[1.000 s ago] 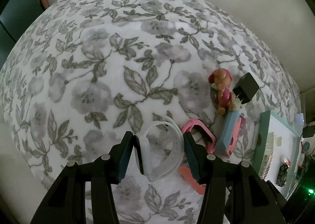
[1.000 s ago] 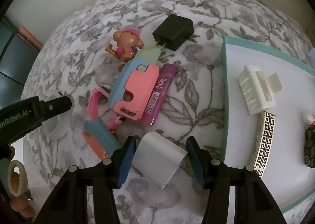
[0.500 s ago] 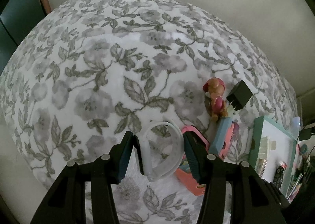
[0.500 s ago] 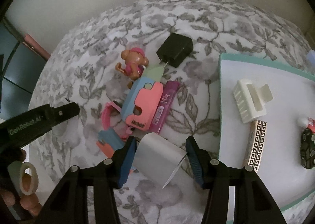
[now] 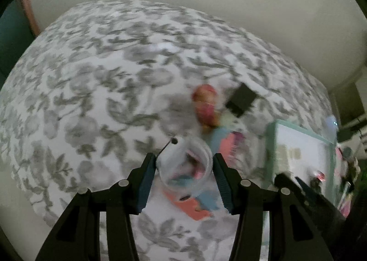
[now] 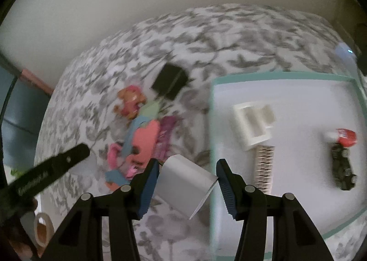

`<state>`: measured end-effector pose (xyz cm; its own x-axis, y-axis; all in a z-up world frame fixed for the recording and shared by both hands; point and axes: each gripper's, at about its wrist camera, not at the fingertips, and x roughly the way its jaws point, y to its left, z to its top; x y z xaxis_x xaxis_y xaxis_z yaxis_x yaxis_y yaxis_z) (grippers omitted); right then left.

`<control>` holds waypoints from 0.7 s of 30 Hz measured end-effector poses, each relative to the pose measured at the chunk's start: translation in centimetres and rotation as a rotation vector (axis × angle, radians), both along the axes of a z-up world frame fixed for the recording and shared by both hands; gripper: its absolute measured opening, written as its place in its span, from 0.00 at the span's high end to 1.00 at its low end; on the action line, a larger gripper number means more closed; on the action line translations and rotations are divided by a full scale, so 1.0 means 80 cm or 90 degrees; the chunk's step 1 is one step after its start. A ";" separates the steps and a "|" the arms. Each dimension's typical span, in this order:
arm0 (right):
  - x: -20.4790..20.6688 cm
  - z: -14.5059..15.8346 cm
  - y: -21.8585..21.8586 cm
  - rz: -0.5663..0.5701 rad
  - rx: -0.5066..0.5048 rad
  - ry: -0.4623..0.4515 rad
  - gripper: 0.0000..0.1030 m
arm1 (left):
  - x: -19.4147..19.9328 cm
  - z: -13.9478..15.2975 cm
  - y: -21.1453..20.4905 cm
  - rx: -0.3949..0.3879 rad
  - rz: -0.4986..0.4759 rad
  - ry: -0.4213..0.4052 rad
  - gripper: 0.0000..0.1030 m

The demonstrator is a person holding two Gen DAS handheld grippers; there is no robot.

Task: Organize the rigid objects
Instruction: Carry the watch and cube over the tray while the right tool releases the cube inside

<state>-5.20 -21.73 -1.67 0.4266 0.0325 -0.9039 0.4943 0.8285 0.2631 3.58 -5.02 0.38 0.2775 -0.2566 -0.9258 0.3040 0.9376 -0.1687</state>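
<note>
White block (image 6: 187, 184) between right tool (image 6: 187, 180) pads

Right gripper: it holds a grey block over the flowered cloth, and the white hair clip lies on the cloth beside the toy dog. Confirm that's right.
One thing is wrong. The white hair clip lies in the green-rimmed tray, not on the flowered cloth beside the toy dog. The right wrist view shows it. The right gripper does hold the grey block over the cloth.
</note>
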 end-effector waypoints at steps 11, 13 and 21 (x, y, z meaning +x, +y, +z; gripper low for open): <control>-0.067 0.011 -0.101 -0.163 0.007 -0.011 0.47 | -0.048 0.015 -0.077 -0.013 -0.104 -0.015 0.49; -0.080 0.009 -0.116 -0.193 0.004 -0.004 0.47 | -0.063 0.017 -0.098 -0.006 -0.136 -0.022 0.49; -0.137 0.010 -0.174 -0.325 -0.044 0.017 0.47 | -0.115 0.010 -0.163 -0.003 -0.236 -0.014 0.49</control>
